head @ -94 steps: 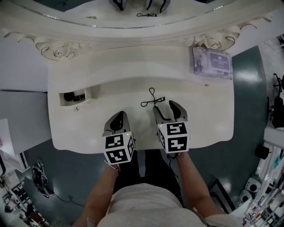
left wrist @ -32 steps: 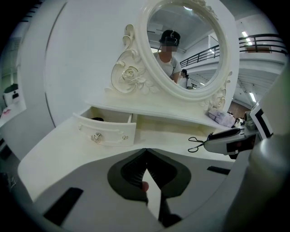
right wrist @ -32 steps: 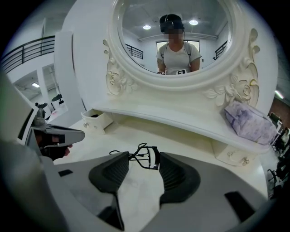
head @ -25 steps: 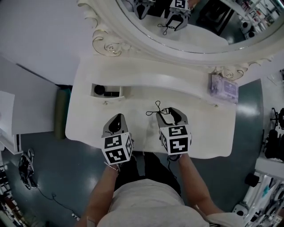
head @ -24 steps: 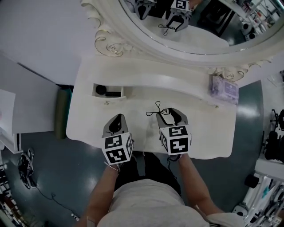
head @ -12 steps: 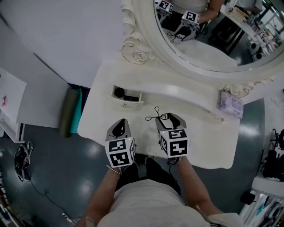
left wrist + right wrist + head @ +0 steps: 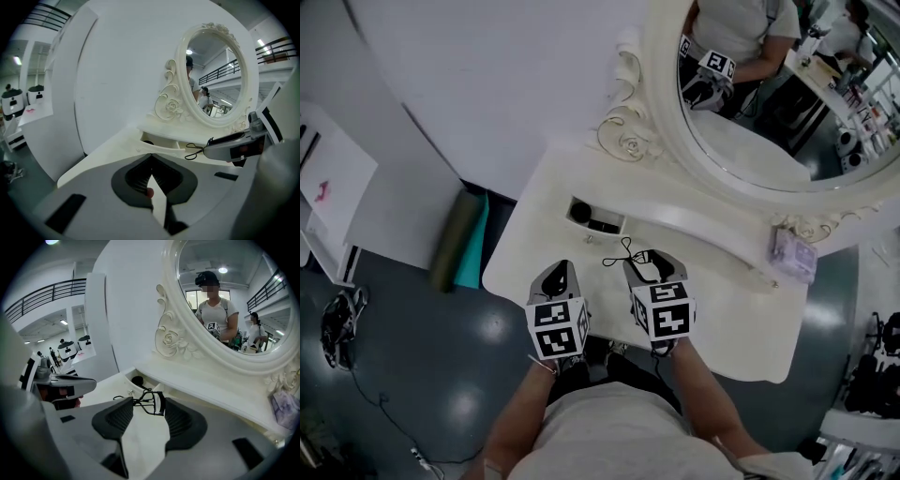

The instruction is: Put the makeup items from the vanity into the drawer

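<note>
Right tool (image 7: 149, 400) tilts downward, seemingly clamping the eyelash curler (image 7: 161, 404).

Bright, even overhead light w/ soft shadows. Glare spots on floor (image 7: 461, 409) left of left gripper (image 7: 555, 274). Gripper views: strong fisheye, dark corners, nearest parts soft.

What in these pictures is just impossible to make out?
- Head view: the dark things in the open drawer, too small to name.
- Head view: print on the purple packet, too small; the right gripper view's edge cuts the packet off.
- Right gripper view: handles of the eyelash curler, partly behind a jaw.
</note>
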Available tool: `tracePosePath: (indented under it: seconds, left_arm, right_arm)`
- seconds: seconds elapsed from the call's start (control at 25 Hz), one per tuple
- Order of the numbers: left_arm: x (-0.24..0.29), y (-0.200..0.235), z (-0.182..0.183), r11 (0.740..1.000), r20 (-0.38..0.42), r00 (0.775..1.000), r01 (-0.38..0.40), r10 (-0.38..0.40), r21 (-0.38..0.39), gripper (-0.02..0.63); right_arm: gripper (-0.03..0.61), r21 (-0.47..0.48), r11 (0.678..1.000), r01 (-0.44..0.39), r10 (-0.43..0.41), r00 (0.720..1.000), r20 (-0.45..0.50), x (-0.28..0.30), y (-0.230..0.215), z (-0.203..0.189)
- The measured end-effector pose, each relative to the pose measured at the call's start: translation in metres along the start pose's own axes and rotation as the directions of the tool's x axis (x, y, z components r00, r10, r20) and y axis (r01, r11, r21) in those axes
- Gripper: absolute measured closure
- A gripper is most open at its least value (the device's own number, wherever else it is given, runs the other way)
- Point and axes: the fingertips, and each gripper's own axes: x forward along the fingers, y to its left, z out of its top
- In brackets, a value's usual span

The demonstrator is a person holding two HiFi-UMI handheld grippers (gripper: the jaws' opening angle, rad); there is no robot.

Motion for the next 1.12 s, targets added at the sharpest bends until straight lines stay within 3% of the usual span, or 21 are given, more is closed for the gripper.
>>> tracePosePath:
  seconds: [0.56, 1.12]
  left_arm:
    - [0.003, 0.031, 0.010, 0.998, 0.018, 0.999, -0.044, 0.045, -0.048, 0.606]
    - [0.034, 0.049, 0.003, 0.998, -0.071, 0.997, -0.039, 0.036, -0.040, 0.606]
  right_arm:
    - [0.354, -0.019, 0.999, -0.037, 0.037, 0.999, 0.005, 0.021, 0.020, 0.022]
    - [0.354, 0.126, 0.991, -0.043, 0.046, 0.999, -0.023, 0.069, 0.024, 0.036]
